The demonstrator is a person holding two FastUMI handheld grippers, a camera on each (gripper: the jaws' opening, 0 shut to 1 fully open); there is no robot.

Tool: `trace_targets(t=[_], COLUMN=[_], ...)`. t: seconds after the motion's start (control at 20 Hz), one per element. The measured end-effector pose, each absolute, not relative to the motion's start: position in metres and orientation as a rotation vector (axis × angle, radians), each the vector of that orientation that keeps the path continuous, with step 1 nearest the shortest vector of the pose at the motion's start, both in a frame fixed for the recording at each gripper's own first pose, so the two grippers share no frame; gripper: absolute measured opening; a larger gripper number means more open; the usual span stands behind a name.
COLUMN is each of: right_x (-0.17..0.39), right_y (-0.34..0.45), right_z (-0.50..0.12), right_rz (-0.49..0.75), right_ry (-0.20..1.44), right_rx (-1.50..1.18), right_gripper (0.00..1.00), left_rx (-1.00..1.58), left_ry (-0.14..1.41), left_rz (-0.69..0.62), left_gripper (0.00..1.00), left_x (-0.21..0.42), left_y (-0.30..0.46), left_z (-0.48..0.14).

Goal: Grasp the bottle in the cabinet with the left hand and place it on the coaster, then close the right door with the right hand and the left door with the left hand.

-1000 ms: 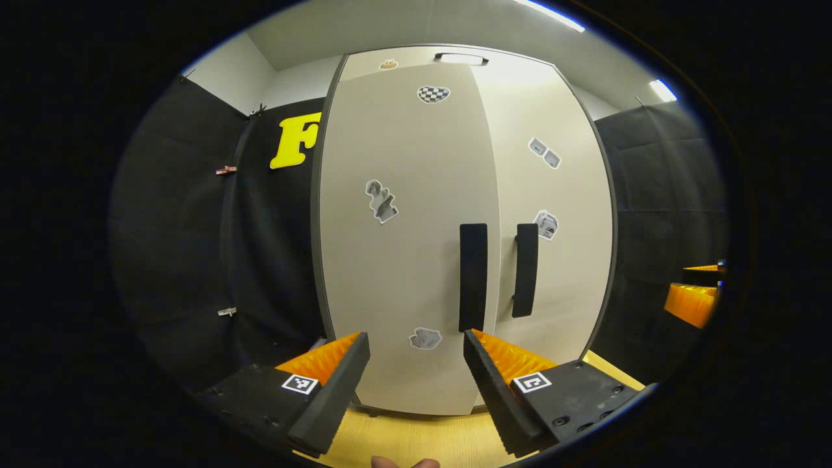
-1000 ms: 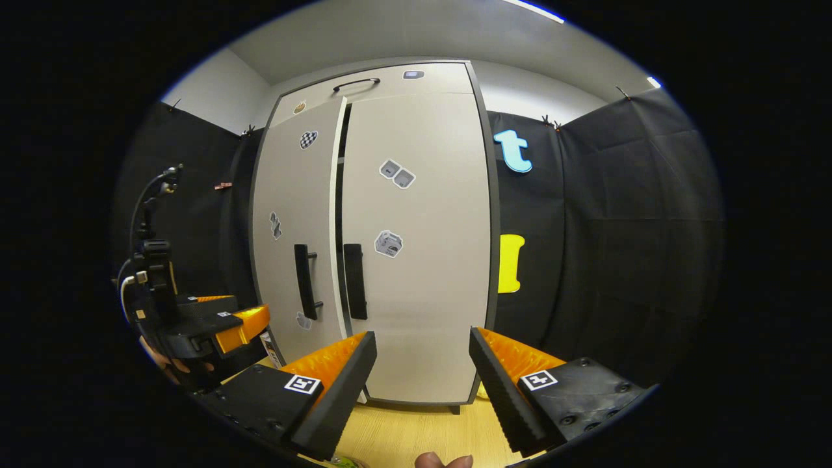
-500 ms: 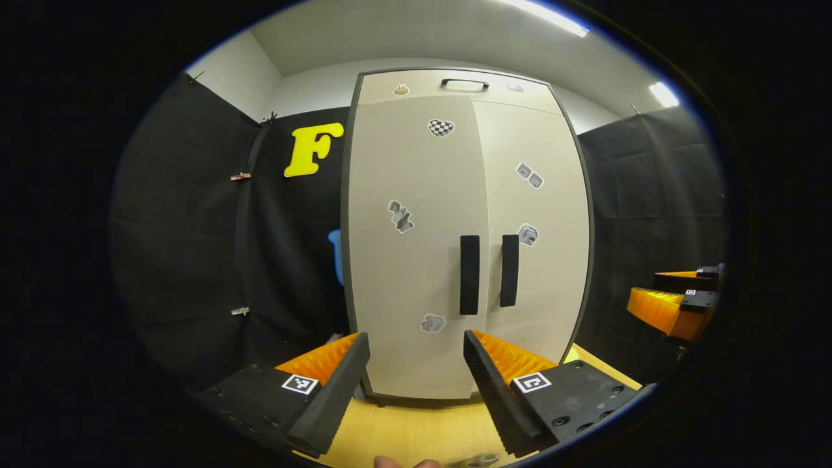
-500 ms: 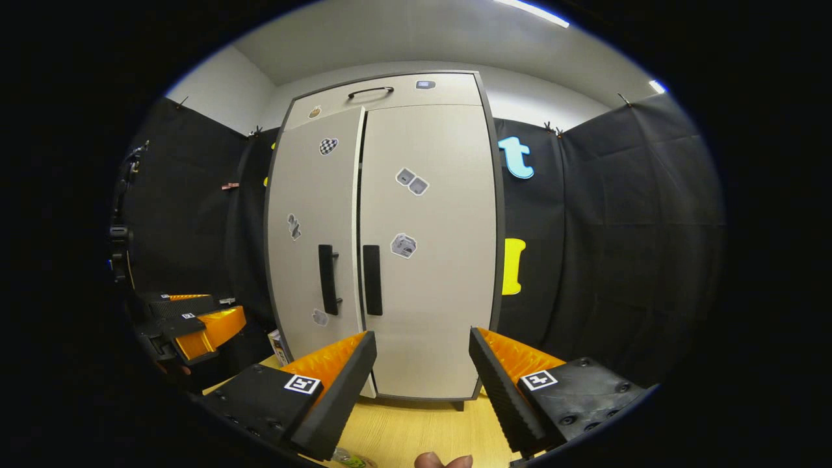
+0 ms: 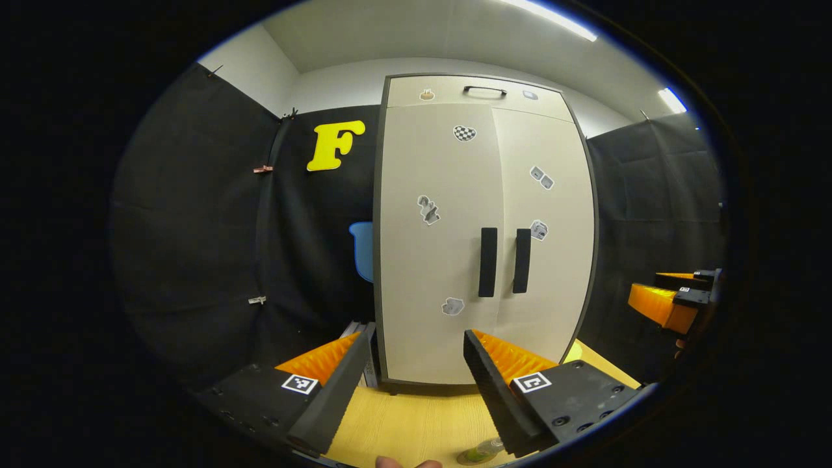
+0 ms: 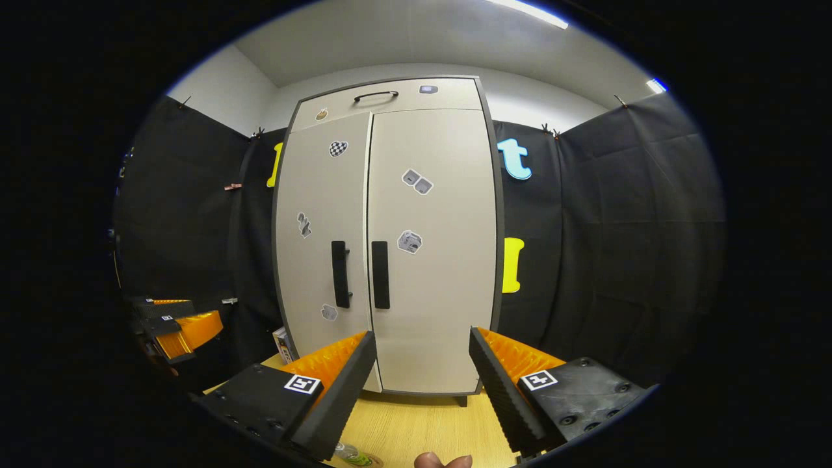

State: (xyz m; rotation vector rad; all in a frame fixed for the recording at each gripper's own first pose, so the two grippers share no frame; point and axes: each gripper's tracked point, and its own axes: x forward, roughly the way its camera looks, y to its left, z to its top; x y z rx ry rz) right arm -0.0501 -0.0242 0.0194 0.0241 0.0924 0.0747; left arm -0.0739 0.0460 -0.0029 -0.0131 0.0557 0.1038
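The beige cabinet [image 5: 481, 227] stands on the wooden table, and both its doors sit flush with the frame. Two dark handles [image 5: 488, 262] meet at the middle seam. My left gripper [image 5: 416, 383] hangs open in front of the left door, a short way back, with nothing in it. My right gripper [image 6: 422, 383] is open too and faces the cabinet [image 6: 390, 247] from a similar distance. A clear bottle with some green [image 5: 481, 450] peeks in at the bottom edge beside my left gripper's right finger, and the bottle [image 6: 351, 455] also shows low in the right gripper view.
The light wooden tabletop [image 6: 416, 426] runs up to the cabinet's foot. A small box [image 6: 281, 341] leans by the cabinet's left side. Black cloth walls close in on both sides. The other gripper [image 5: 669, 302] shows at the far right, and the left one [image 6: 175, 325] at the far left.
The left door, slightly ajar a second ago, has swung flush. Both grippers have drawn back from the cabinet, which looks smaller now, and the bottle has come into view at the bottom.
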Motion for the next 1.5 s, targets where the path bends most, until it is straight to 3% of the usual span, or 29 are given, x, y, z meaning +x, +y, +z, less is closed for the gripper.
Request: trace_targets(t=[1.5], right_x=[-0.054], right_y=[-0.017], right_z=[0.023], right_rz=[0.072], right_ry=[0.075], right_rx=[0.029], right_gripper=[0.95], left_rx=[0.001], left_ry=[0.055], left_rz=[0.081], left_gripper=[0.93], left_x=[-0.076], left_y=[0.036], left_z=[-0.005])
